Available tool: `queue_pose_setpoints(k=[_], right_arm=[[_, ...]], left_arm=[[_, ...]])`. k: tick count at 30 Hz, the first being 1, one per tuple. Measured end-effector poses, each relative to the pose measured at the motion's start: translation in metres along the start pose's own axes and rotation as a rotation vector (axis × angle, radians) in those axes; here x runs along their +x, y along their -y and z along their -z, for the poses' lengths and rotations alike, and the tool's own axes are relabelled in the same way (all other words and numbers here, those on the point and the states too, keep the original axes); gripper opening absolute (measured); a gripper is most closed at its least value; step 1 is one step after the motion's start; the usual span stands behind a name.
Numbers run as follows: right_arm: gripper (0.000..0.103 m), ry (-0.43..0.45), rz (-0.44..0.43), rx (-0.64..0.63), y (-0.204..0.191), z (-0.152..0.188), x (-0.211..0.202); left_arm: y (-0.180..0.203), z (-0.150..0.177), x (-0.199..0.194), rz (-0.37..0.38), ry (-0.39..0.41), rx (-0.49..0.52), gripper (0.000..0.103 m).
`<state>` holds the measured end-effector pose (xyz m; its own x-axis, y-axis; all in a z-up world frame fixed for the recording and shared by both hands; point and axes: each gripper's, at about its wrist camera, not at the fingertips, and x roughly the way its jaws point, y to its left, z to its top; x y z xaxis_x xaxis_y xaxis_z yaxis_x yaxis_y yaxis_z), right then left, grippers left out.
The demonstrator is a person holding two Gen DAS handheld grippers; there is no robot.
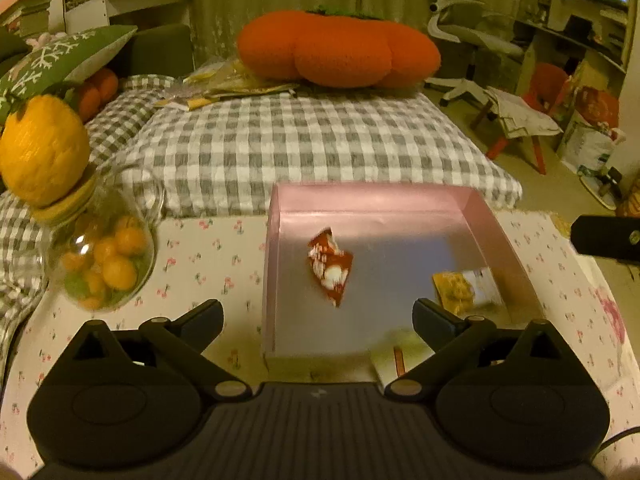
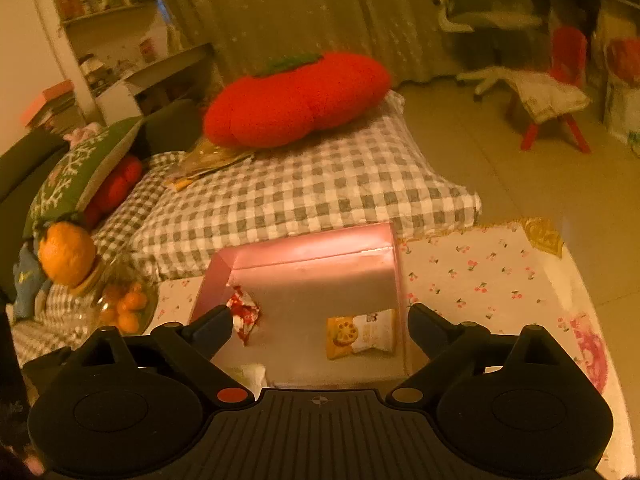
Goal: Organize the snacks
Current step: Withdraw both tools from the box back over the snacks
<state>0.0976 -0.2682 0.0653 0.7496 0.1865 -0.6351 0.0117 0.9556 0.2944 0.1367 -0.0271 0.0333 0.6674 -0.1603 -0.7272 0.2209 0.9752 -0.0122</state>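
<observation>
The left claw point(image 1: 318, 316) is spread wide with nothing in it. The right claw point(image 2: 320, 320) is spread wide too, and it holds nothing.

A pink box point(image 1: 496, 232) sits on the counter point(image 1: 208, 256), which has a white cloth with little cherries on it. In the left wrist view the box fills the middle and lower right of the frame. Inside it lies a red snack pack point(image 1: 330, 270), a bit left of the box's middle. A yellow snack pack point(image 1: 460, 286) lies in the lower right part of the box, close to the right wall. The two packs are apart from each other.

In the right wrist view the box point(image 2: 312, 240) is in the middle of the frame. The red pack point(image 2: 245, 314) lies just beside the tip of the claw's left finger. The yellow and white pack point(image 2: 360, 336) lies near the box's right wall.

A glass jar point(image 1: 104, 264) with small orange balls inside stands at the left of the frame, off to the left of the box. A big orange ball point(image 1: 44, 152) sits on top of it.

Behind the counter is a grey checked cushion point(image 1: 312, 144), and a big red pumpkin pillow point(image 1: 340, 50) lies at its far end.
</observation>
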Motion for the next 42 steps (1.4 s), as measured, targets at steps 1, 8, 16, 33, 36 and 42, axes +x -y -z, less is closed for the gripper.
queue_pose_setpoints(k=[1, 8, 16, 33, 36, 42], right_arm=[[0.096, 0.001, -0.004, -0.008, -0.001, 0.002, -0.004], [0.098, 0.013, -0.017, -0.079, -0.011, 0.019, -0.029], [0.099, 0.05, 0.001, -0.172, -0.02, 0.053, -0.048], [0.099, -0.058, -0.027, -0.176, -0.001, 0.106, -0.052], [0.099, -0.065, -0.005, -0.192, 0.005, 0.115, -0.052], [0.099, -0.077, 0.02, -0.231, 0.021, 0.134, -0.052]], left_arm=[[-0.001, 0.003, -0.002, 0.003, -0.001, 0.0, 0.102], [-0.003, 0.025, -0.018, 0.016, -0.014, 0.007, 0.102], [-0.008, 0.053, -0.033, 0.027, -0.038, -0.008, 0.102], [-0.027, 0.115, -0.05, 0.082, -0.026, -0.081, 0.102], [-0.026, 0.124, -0.051, 0.087, -0.024, -0.067, 0.102], [-0.022, 0.142, -0.052, 0.111, -0.027, -0.046, 0.102]])
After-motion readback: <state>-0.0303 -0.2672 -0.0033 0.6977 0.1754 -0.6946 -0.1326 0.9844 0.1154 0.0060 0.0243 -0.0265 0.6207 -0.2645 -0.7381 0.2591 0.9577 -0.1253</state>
